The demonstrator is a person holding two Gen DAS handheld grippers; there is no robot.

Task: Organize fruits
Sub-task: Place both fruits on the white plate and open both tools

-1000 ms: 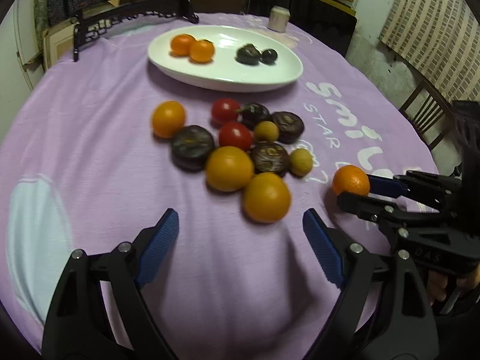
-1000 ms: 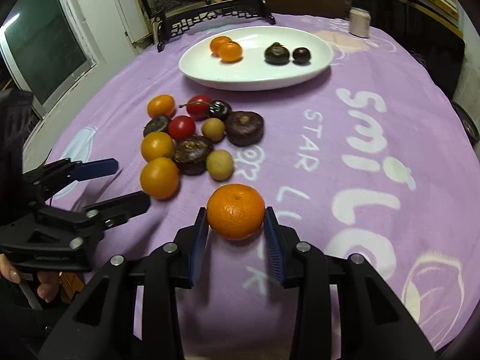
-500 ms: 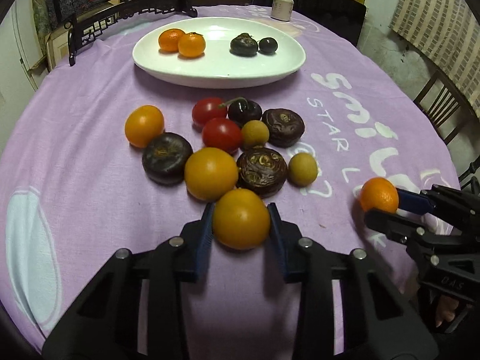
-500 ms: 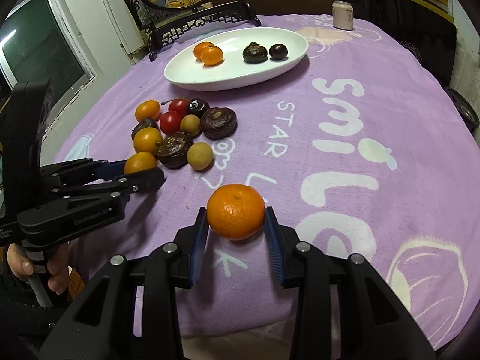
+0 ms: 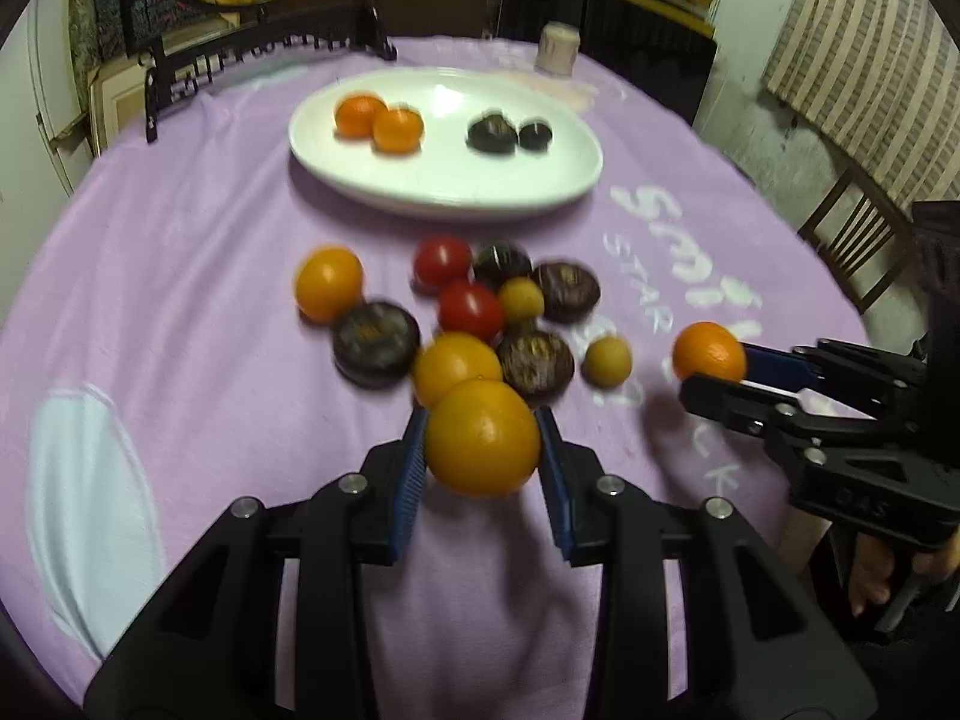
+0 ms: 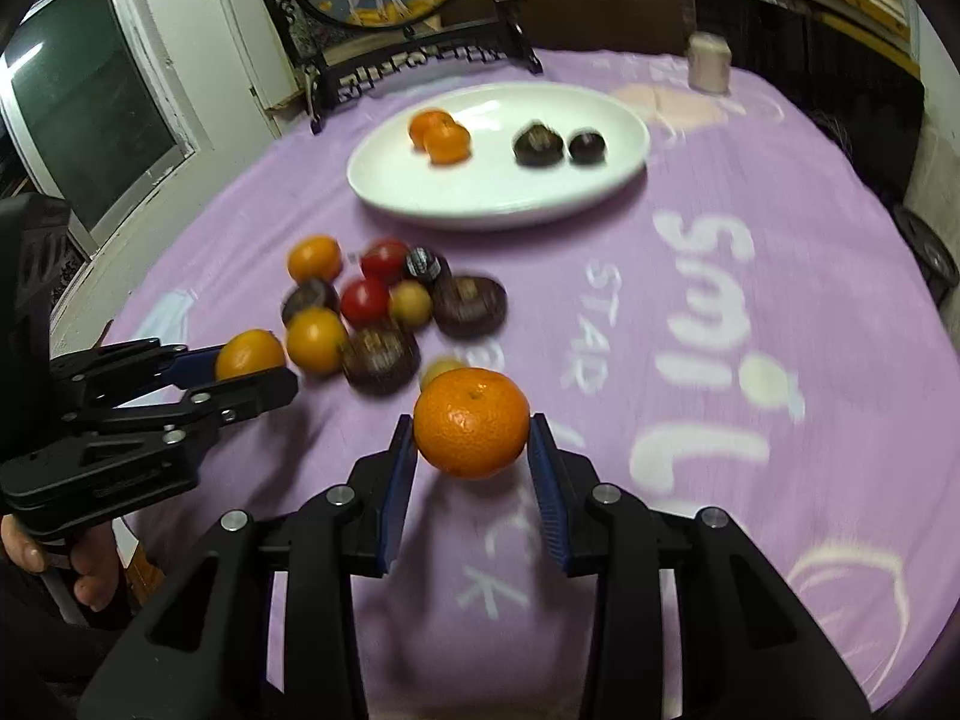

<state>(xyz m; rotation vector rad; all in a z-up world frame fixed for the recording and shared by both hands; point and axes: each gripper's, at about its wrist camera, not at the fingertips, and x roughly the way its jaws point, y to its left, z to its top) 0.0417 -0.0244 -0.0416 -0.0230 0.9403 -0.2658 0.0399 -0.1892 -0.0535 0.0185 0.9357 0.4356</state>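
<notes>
While a heap of loose fruit (image 5: 480,312) lay on the purple tablecloth (image 5: 180,276), my left gripper (image 5: 483,459) stood clamped on a yellow-orange fruit (image 5: 483,438) just in front of that heap; my right gripper (image 6: 471,450) was clamped on a mandarin (image 6: 472,422). Beyond the heap, the white plate (image 5: 444,180) carried two mandarins and two dark fruits

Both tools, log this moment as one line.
left tool: shut on yellow-orange fruit | right tool: shut on mandarin | white plate: two mandarins, two dark fruits
</notes>
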